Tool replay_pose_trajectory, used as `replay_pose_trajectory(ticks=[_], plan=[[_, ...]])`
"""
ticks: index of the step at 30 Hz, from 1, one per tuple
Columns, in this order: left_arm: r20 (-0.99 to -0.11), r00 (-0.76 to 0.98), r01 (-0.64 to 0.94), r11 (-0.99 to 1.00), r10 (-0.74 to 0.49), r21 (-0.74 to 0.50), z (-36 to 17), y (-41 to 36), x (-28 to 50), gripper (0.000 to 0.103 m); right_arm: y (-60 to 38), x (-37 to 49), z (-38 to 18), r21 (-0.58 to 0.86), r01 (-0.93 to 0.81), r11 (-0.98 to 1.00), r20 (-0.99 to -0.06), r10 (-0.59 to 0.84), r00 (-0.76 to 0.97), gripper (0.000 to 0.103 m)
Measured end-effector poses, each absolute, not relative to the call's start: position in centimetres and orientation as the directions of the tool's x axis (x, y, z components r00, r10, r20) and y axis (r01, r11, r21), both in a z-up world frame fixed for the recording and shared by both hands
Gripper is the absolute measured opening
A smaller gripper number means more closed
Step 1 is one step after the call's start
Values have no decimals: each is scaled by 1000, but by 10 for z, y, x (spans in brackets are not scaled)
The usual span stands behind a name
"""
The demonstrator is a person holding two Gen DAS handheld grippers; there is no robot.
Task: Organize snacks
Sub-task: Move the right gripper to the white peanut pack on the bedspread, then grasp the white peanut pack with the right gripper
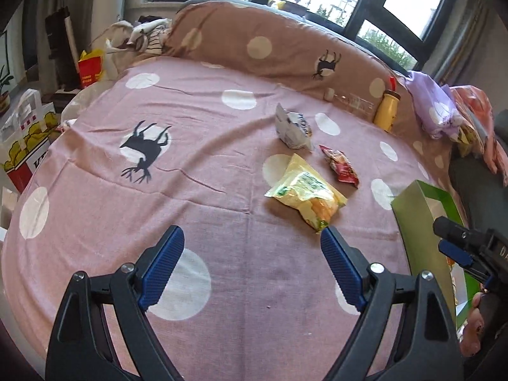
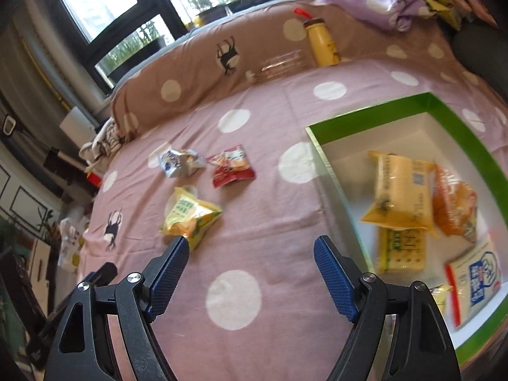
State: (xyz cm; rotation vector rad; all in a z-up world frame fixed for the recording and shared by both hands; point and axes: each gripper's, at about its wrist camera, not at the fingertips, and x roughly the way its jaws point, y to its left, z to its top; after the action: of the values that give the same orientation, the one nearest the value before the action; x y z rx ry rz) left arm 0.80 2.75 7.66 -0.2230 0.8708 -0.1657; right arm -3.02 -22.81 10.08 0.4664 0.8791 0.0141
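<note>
Both claws empty over the bed, three snacks left to box.

The left claw and right claw hang with jaws apart, gripping nothing, angled down at the pink dotted bedspread, probably lining up the next pick. Nearest lies a crinkled yellow-green packet; beyond it a small red packet and a white-blue packet. The green-rimmed box to the right holds several yellow and orange packets.

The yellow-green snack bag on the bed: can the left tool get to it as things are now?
Probably yes. The left tool is open and empty, and the yellow-green snack bag lies just beyond its right fingertip with only bare sheet between.
</note>
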Motion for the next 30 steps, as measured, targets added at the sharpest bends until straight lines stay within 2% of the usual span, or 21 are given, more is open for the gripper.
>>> replay_pose_trajectory(ticks=[3,5,8,15,21,24,26,27,29,30], plan=[[-752,628,12,968,-201,-250,72,37,14,88,-213,-6,109,409,167,897,-748,225,624,83],[-758,620,-7,964,-205,-267,70,44,17,88,-192,21,118,381,94,920,-749,247,615,90],[-762,616,-35,959,-201,-281,68,53,18,88,-168,63,120,354,28,935,-779,278,562,90],[-774,603,-62,956,-192,-286,67,64,20,88,-108,156,101,188,-80,979,-853,203,481,90],[-770,603,-63,949,-209,-308,68,72,20,88,-102,207,69,253,-83,964,-894,266,362,90],[-766,600,-53,944,-231,-326,69,71,20,88,-99,216,56,224,-90,970,-909,241,339,90],[-762,600,-45,941,-242,-334,70,70,20,88,-97,221,45,197,-92,976,-923,216,319,82],[-761,600,-41,941,-246,-336,70,70,20,88,-96,221,39,189,-93,978,-930,209,301,70],[-762,599,-35,942,-248,-335,71,69,20,88,-97,221,37,208,-86,974,-919,224,323,69],[-762,598,-34,942,-248,-334,71,69,20,88,-98,218,38,211,-83,974,-914,227,337,64]])
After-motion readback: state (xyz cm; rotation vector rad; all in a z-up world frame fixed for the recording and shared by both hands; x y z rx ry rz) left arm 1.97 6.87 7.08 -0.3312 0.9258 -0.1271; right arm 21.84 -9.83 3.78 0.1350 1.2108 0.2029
